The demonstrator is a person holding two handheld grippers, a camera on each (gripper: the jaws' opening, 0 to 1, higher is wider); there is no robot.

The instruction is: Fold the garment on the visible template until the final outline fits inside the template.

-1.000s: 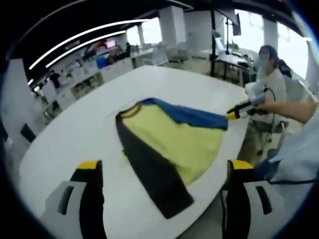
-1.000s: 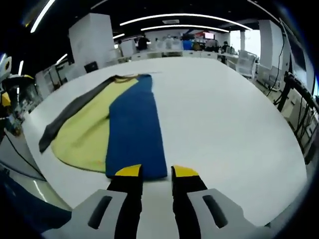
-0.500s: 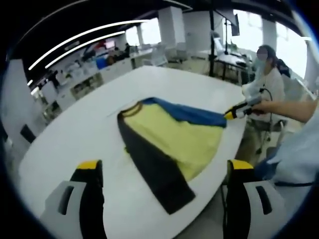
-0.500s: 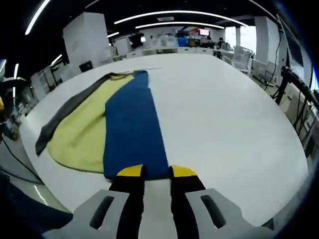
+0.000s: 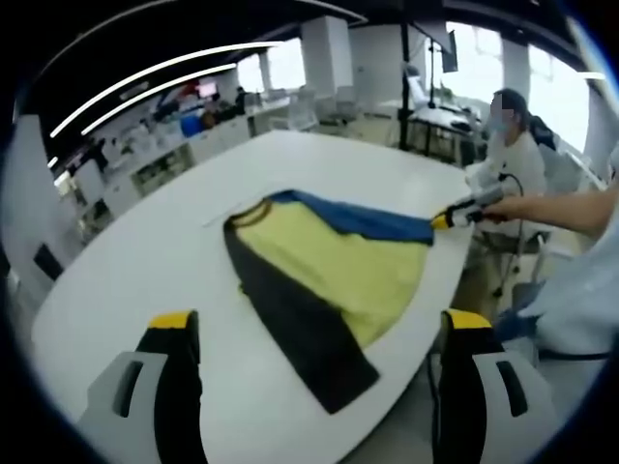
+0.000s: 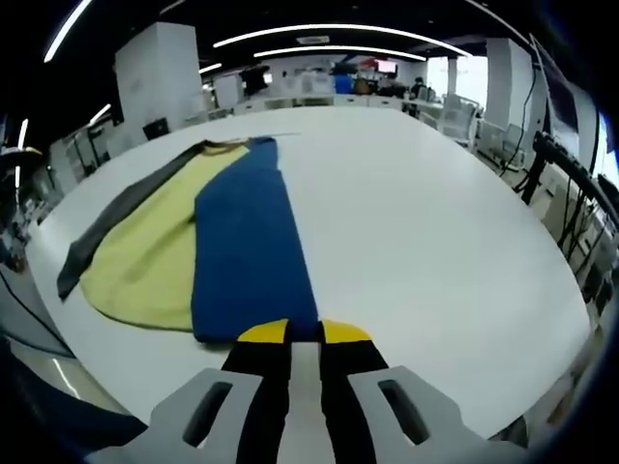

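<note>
Left gripper [image 5: 314, 333] near table edge, jaws spread wide, holding nothing. Beyond it, garment [image 5: 329, 271] flat on white table [image 5: 145, 261]: yellow body, dark grey sleeve on near left, blue sleeve folded along far right side. Right gripper [image 6: 304, 333] jaws pressed nearly together, pinching end of blue sleeve [image 6: 247, 242]. Far right, seated person [image 5: 513, 164] by table.
</note>
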